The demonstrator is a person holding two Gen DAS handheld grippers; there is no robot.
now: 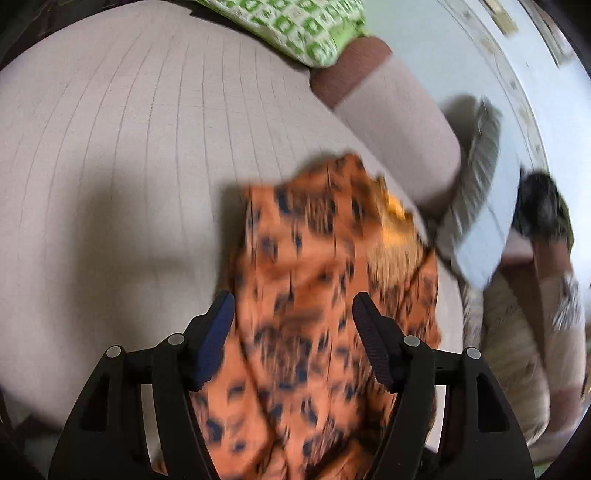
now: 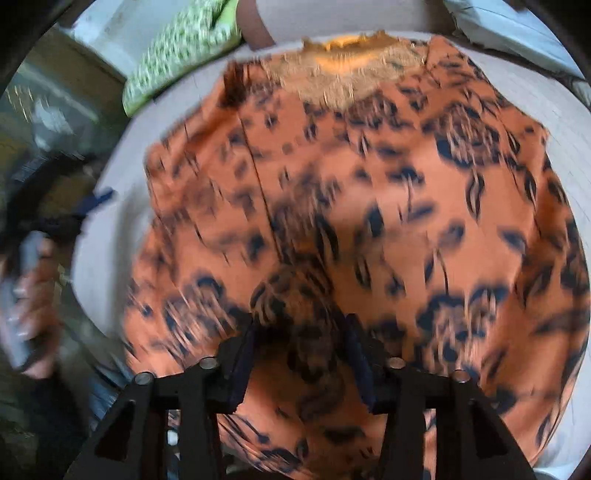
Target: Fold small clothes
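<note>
An orange garment (image 1: 314, 295) with dark blue blotches lies on a pale ribbed cushion (image 1: 110, 147). In the left wrist view it is a narrow strip running away from me, with a fuzzy tan patch at its far right. My left gripper (image 1: 293, 317) stands open just above it, both pads clear of the cloth. In the right wrist view the garment (image 2: 369, 184) fills most of the blurred picture, its tan patch at the far edge. My right gripper (image 2: 301, 350) has its pads apart, with a raised, bunched fold of cloth between them; no pad visibly presses on it.
A green-and-white patterned pillow (image 1: 295, 26) (image 2: 177, 48) lies at the cushion's far edge, beside a brown and beige bolster (image 1: 388, 103). A hand (image 2: 33, 295) holding the other gripper shows at the left of the right wrist view. Blurred striped fabric (image 1: 476, 177) lies right of the cushion.
</note>
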